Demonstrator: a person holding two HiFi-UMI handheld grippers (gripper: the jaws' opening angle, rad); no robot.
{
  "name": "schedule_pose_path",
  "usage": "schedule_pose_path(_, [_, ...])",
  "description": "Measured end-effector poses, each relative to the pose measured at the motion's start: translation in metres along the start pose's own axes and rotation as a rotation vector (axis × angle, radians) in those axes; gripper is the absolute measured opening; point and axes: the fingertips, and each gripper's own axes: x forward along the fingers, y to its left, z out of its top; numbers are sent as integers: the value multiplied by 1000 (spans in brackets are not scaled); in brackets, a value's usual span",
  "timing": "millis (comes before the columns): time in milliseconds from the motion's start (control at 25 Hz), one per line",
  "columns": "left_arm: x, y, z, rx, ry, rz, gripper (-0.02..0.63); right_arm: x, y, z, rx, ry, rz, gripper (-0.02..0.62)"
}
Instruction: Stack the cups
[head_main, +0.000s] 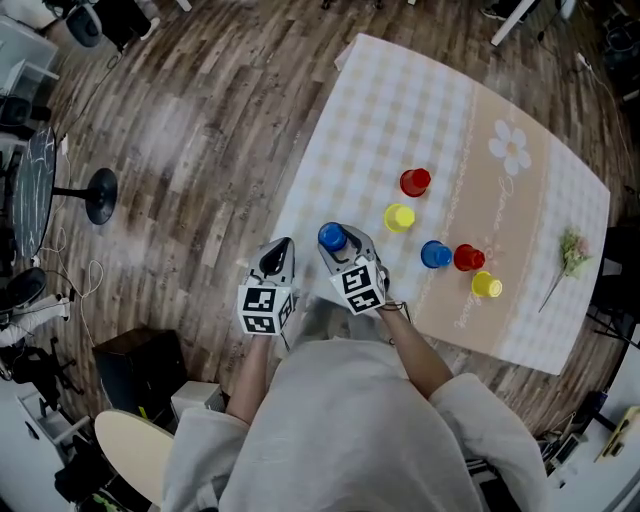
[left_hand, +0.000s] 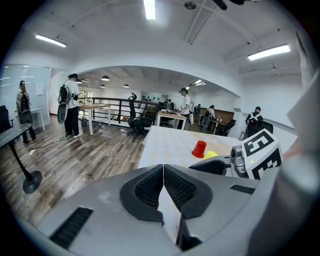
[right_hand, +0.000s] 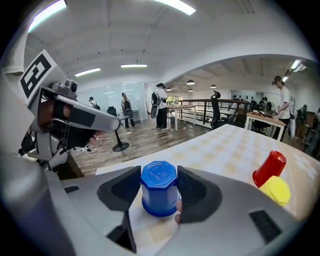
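- Right gripper (right_hand: 159, 194): jaws closed on an upturned blue cup (right_hand: 159, 176), one pad against each side. The cup's base faces up.
- Location of the held cup: in the head view it sits at the near left part of the tabletop (head_main: 380, 100), close to the edge. Whether it rests on the cloth or is lifted just clear cannot be told.
- Left gripper (left_hand: 163, 184): jaws pressed together, nothing between them. In the head view it is just left of the right gripper, off the tabletop's edge and over the wooden floor (head_main: 200, 130).
- Remaining cups, all upturned on the checked cloth and well apart from the held one:
  - far red cup (head_main: 415, 182) with the first yellow cup (head_main: 399, 217) just beside it;
  - second blue cup (head_main: 435, 254) and near red cup (head_main: 467, 258) side by side, close or touching;
  - second yellow cup (head_main: 487, 285) just beside the near red cup.
- A flower sprig (head_main: 570, 255) lies near the tabletop's right edge.
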Motion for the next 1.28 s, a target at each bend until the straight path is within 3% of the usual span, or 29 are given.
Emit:
schedule_pose_path(320, [-2, -3, -1, 1, 4, -13, 14, 4, 4, -6, -21, 17, 9, 232])
schedule_pose_path(520, [1, -8, 0, 5, 1, -23, 14, -1, 4, -3, 5, -14, 35, 302])
schedule_pose_path(680, [4, -12, 4, 17, -3, -39, 14, -12, 2, 5, 17, -51, 22, 313])
schedule_pose_path(920, [14, -22, 10, 37, -3, -69, 14, -39, -16, 18, 46, -100, -47, 313])
schedule_pose_path(1280, [27, -42, 14, 70, 1, -124, 14, -78, -76, 17, 104, -125, -222, 307])
